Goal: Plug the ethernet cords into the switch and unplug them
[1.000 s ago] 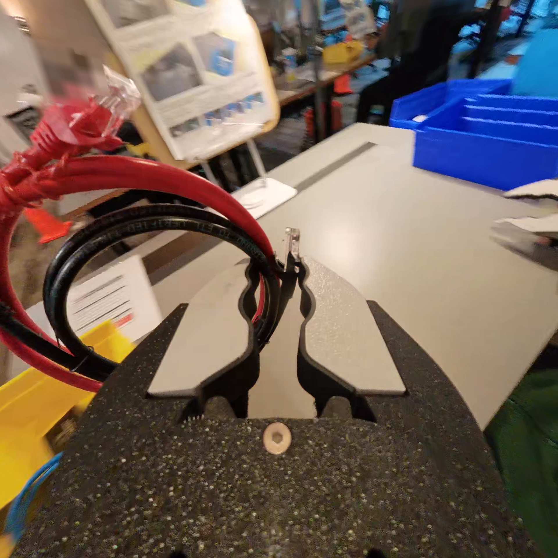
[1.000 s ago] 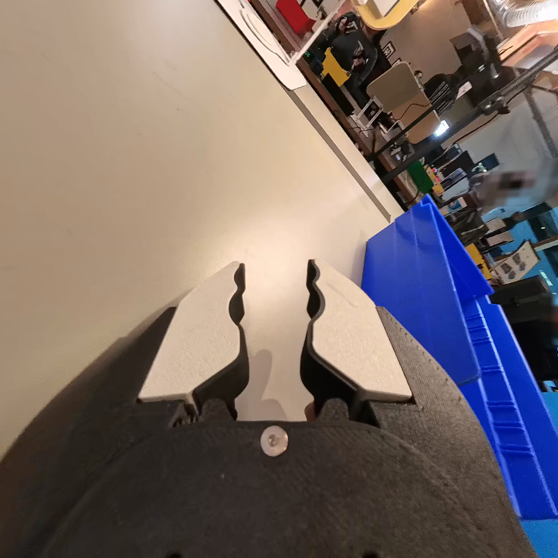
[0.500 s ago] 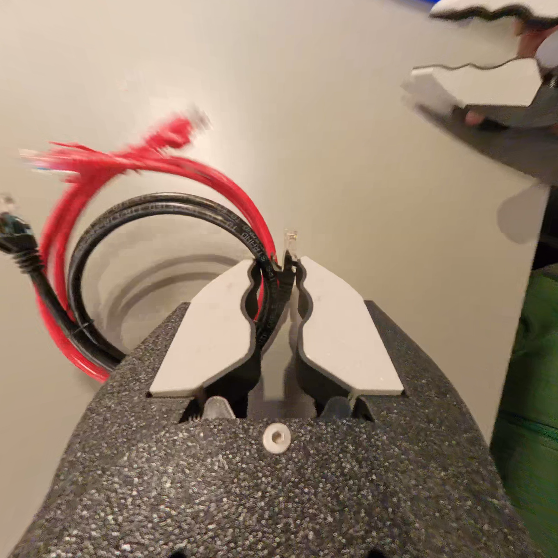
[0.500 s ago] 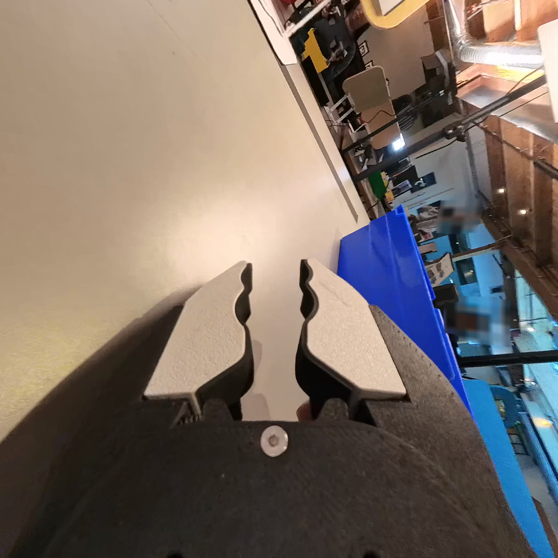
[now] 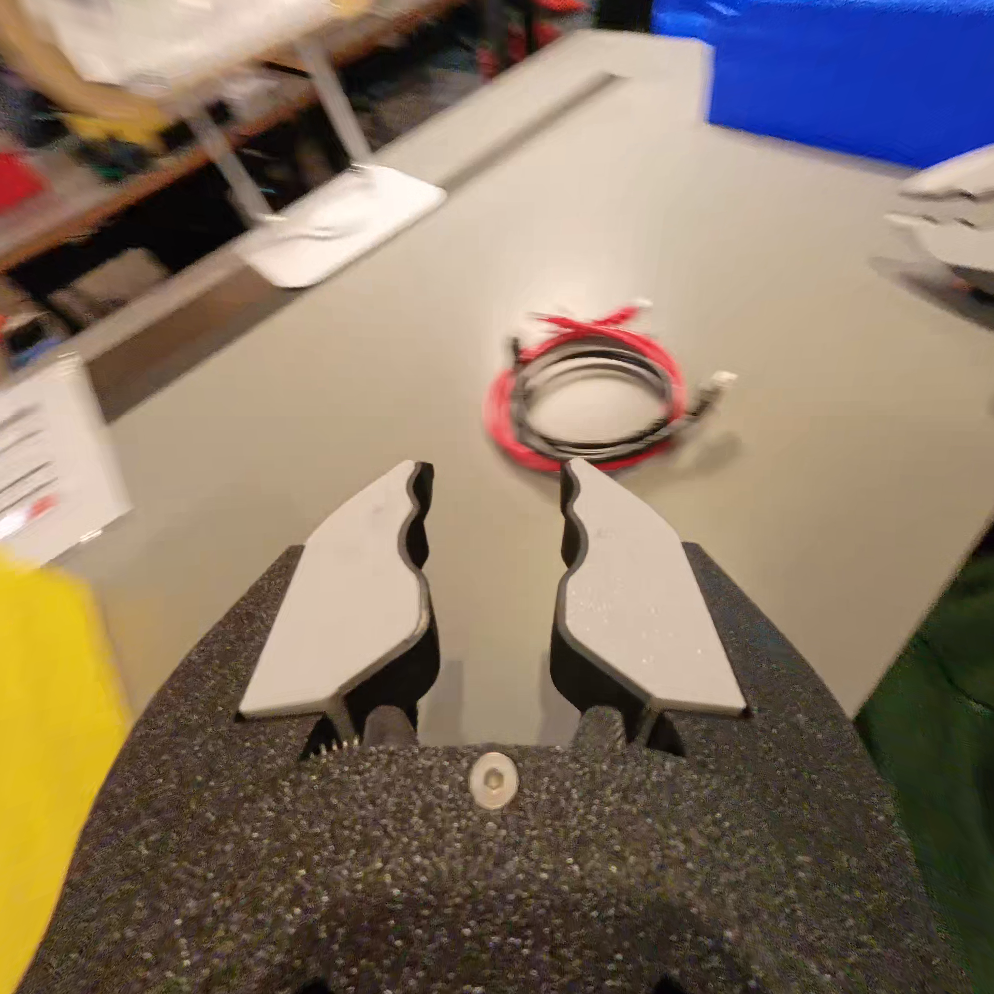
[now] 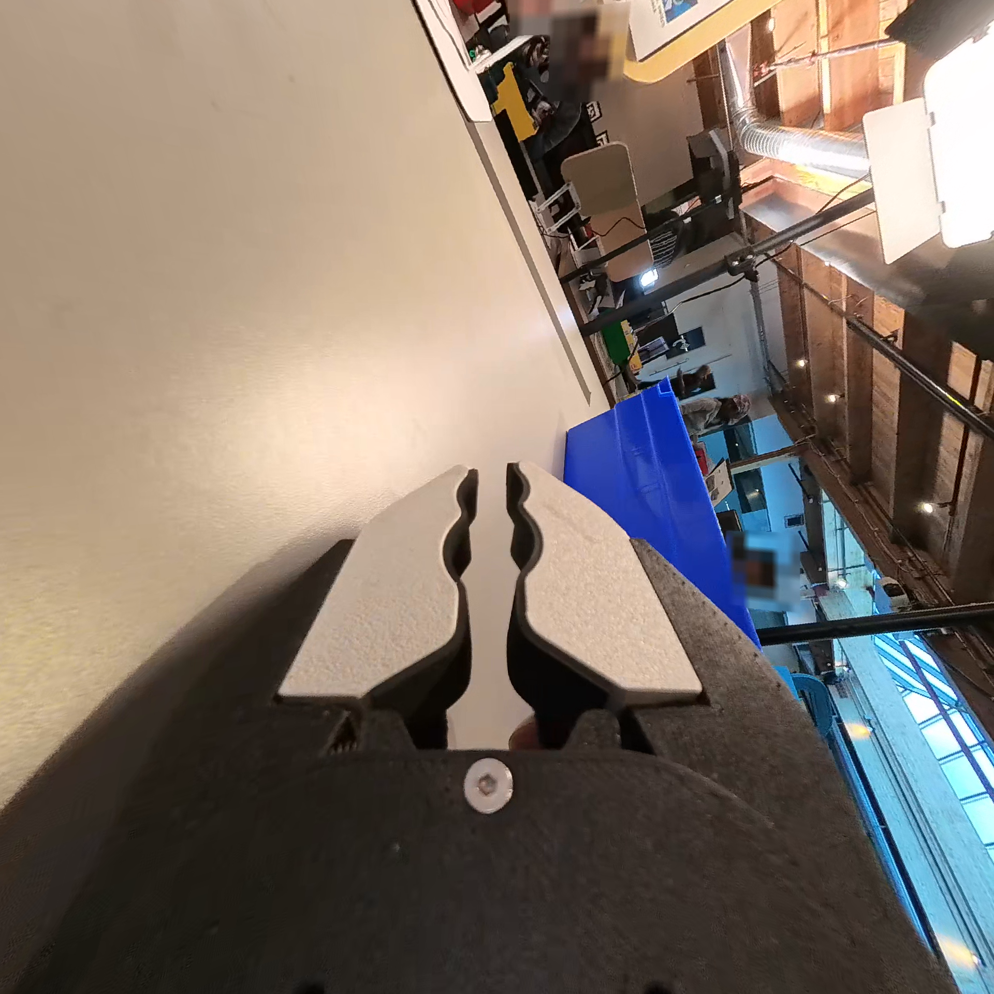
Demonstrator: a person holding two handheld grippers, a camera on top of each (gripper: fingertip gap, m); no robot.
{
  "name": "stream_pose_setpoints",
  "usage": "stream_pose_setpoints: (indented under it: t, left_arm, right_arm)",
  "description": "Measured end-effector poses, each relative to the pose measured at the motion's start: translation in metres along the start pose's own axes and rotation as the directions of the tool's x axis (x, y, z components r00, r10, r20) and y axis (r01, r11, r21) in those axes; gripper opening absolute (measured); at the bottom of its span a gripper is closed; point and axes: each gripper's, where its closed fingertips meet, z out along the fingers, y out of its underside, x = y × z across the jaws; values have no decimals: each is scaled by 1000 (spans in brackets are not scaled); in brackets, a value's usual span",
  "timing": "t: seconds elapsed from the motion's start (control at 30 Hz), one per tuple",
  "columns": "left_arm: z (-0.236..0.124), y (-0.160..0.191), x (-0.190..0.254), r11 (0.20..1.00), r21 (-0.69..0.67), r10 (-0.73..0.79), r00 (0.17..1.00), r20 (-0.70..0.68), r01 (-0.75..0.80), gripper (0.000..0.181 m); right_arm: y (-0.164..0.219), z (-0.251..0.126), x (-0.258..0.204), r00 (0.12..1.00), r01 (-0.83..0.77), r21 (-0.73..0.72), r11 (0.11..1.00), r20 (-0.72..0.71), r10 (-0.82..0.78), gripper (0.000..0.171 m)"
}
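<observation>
Cords lie coiled on the grey table [image 5: 376, 344] just ahead of the left gripper [image 5: 495, 473], slightly right of its tips: a red cord [image 5: 497, 425] and a black cord [image 5: 608, 444] looped together, clear plugs pointing right. Its jaws are spread wide and empty. A blue bin [image 5: 850, 86] sits far ahead to the right, something yellow [image 5: 48, 726] at lower left. Right gripper [image 6: 490, 476]: jaws nearly closed with a thin gap, grasping nothing, tabletop [image 6: 242, 269] ahead and left, blue bin [image 6: 645, 484] right of the tips.
</observation>
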Motion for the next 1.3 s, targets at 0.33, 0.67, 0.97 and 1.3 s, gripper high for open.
stream_pose_setpoints:
  t: [0.33, 0.67, 0.97, 1.3]
  left_arm:
    - [-128, 99, -223, 857, 106, -499, 763, 411, 504, 47]
    - [-50, 150, -232, 722, -130, -628, 723, 288, 679, 47]
    - [-50, 150, -233, 741, -131, -613, 743, 268, 659, 9]
    - [-101, 33, -205, 959, 90, -284, 894, 347, 269, 6]
  right_arm:
    - [2, 2, 0, 1000, 2, -18, 1000, 2, -2, 7]
    - [1, 2, -1, 1000, 7, -18, 1000, 3, -7, 4]
    - [0, 1, 0, 1000, 15, -8, 1000, -8, -15, 4]
    - [0, 1, 0, 1000, 19, -8, 1000, -12, -19, 3]
